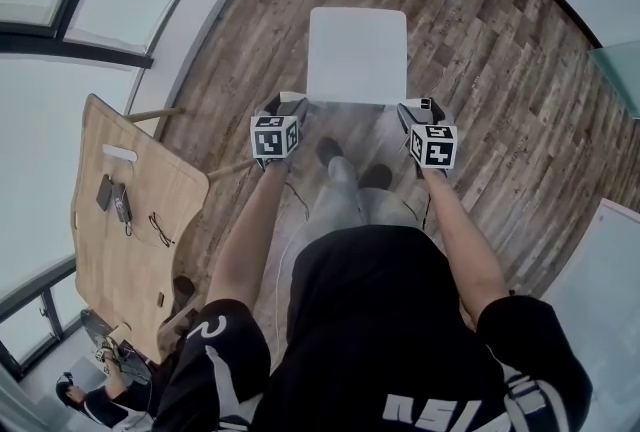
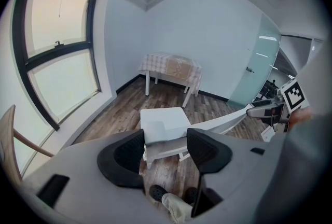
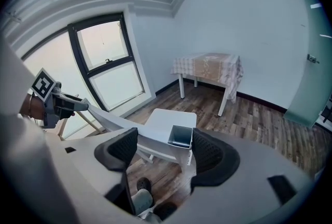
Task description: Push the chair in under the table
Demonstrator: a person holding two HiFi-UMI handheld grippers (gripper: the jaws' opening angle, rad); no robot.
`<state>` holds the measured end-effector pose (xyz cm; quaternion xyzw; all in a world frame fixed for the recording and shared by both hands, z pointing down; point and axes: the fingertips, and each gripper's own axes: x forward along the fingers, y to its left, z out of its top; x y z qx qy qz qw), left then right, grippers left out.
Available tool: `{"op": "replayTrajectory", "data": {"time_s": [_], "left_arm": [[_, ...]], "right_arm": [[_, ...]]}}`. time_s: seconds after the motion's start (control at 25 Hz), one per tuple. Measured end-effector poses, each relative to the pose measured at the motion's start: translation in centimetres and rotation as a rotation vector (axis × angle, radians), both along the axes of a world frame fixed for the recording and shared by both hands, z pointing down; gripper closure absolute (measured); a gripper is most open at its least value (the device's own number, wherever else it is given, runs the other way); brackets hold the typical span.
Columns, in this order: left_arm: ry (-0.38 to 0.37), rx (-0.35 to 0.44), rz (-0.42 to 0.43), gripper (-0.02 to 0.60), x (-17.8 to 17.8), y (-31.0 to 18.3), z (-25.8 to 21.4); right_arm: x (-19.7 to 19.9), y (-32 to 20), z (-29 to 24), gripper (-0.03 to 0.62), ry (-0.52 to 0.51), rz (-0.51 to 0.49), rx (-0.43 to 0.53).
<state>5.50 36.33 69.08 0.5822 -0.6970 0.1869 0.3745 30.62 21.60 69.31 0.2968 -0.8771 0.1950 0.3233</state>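
The left claw (image 2: 165,151) has its jaws set wide, with the left top corner of the chair's backrest (image 2: 223,123) lying between them. The right claw (image 3: 165,151) is as wide open over the right top corner, whose grey end shows by its right pad. Neither looks clamped shut, and whether the pads touch the rail cannot be told. The white chair (image 1: 356,55) stands on the open middle of the floor (image 1: 520,100), its seat turned away from the person and towards the table (image 2: 171,65). That table wears a checked cloth and sits well apart, against the far wall near the floor's corner. The chair looks light, stiff and smooth, probably moulded or painted, so it should slide in one piece. A tall backrest pushed high may tip it forward if a leg catches. The two top corners look a fair hold, pressed level and evenly. The floor is wood plank with seams that could snag the legs. A large window (image 2: 62,62) fills the left wall and a pale glass door (image 2: 254,70) the right.
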Motion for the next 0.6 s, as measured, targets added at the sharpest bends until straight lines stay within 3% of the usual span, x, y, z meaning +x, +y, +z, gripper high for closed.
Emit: {"op": "replayTrajectory", "data": {"time_s": [0.6], "left_arm": [[0.016, -0.009, 0.02, 0.314, -2.3, -2.4, 0.1]], "right_arm": [[-2.3, -2.0, 0.3, 0.25, -0.025, -0.018, -0.044]]}}
